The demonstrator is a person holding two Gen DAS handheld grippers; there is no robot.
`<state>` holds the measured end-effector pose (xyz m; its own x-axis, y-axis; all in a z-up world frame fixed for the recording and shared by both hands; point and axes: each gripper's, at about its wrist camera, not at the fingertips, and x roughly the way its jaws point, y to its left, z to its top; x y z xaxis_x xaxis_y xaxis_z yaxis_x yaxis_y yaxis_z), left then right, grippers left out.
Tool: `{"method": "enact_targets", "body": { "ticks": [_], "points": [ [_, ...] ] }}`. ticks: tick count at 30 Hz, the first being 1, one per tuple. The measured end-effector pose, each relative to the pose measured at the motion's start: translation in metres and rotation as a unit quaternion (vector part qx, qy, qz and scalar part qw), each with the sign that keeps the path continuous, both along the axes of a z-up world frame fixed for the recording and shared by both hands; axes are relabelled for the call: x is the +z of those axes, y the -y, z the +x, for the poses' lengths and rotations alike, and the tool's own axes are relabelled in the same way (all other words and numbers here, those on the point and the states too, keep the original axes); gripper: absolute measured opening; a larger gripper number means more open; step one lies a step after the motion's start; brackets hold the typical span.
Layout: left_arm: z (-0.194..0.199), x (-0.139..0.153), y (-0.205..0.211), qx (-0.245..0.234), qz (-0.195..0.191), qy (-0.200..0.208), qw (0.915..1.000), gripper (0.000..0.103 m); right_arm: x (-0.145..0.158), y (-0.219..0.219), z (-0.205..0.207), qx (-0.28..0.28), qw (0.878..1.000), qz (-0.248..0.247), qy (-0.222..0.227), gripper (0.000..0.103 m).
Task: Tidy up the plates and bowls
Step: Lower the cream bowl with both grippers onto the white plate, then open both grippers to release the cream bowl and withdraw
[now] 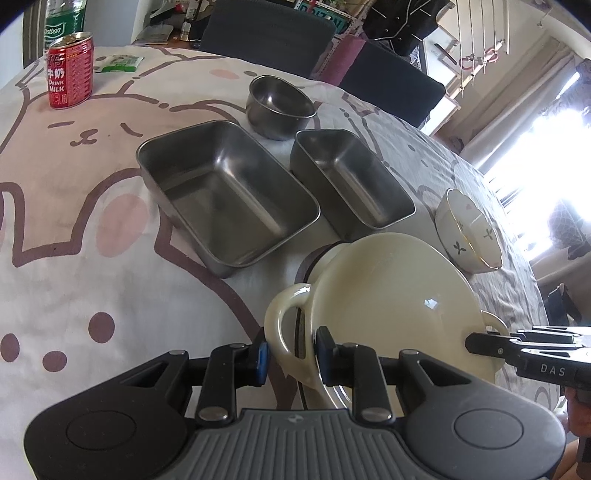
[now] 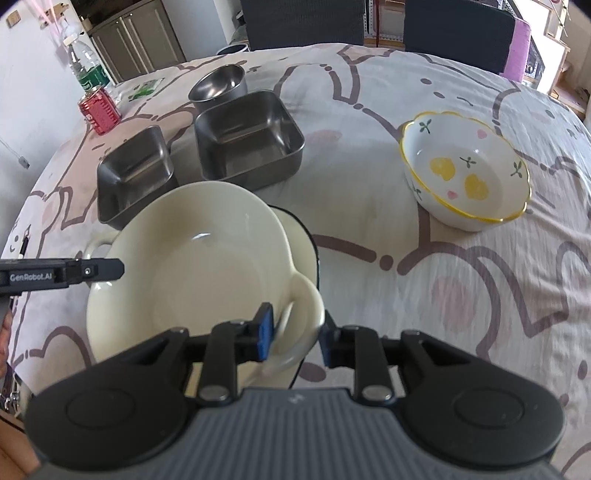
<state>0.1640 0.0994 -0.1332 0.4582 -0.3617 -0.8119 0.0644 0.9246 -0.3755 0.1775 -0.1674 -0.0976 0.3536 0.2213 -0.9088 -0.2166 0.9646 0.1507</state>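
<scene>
Claw (image 2: 293, 332) hides cream bowl's (image 2: 192, 258) near handle.

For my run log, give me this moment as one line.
left claw: shut on cream bowl handle | right claw: shut on opposite handle | bowl: tilted above cream plate

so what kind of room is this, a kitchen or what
Most likely a home dining area, not a lab. A cartoon-print tablecloth covers the table, dark dining chairs stand behind it, and a clothes drying rack hangs by the bright window. No stove or sink is in view.
</scene>
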Motion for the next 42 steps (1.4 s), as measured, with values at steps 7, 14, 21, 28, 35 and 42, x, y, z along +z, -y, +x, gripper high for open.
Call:
{"method": "enact_targets", "body": {
  "ticks": [7, 14, 21, 28, 35, 42],
  "points": [
    [0.0, 0.003, 0.006, -0.015, 0.012, 0.007, 0.9998, 0.027, -0.004, 0.0, 0.002, 0.003, 1.0, -0.003, -0.001, 0.032],
    [0.0, 0.005, 0.009, -0.023, 0.022, 0.007, 0.9995, 0.028, -0.009, -0.004, 0.001, 0.017, 0.999, -0.029, 0.009, 0.037],
    [0.0, 0.006, 0.011, -0.024, 0.027, 0.005, 0.9993, 0.029, -0.01, -0.002, 0.0, 0.02, 0.999, -0.027, 0.011, 0.037],
    [-0.002, 0.006, 0.009, -0.016, 0.033, -0.009, 0.9993, 0.047, -0.009, -0.005, -0.004, 0.028, 0.999, -0.034, 0.02, 0.038],
    [-0.01, 0.016, 0.003, 0.012, 0.036, -0.002, 0.9993, 0.098, 0.001, -0.001, -0.011, 0.048, 0.998, -0.003, 0.031, 0.065],
    [-0.003, 0.049, 0.023, 0.019, 0.045, 0.048, 0.9976, 0.103, 0.033, 0.022, -0.016, 0.04, 0.994, 0.031, 0.099, 0.094]
  ]
}}
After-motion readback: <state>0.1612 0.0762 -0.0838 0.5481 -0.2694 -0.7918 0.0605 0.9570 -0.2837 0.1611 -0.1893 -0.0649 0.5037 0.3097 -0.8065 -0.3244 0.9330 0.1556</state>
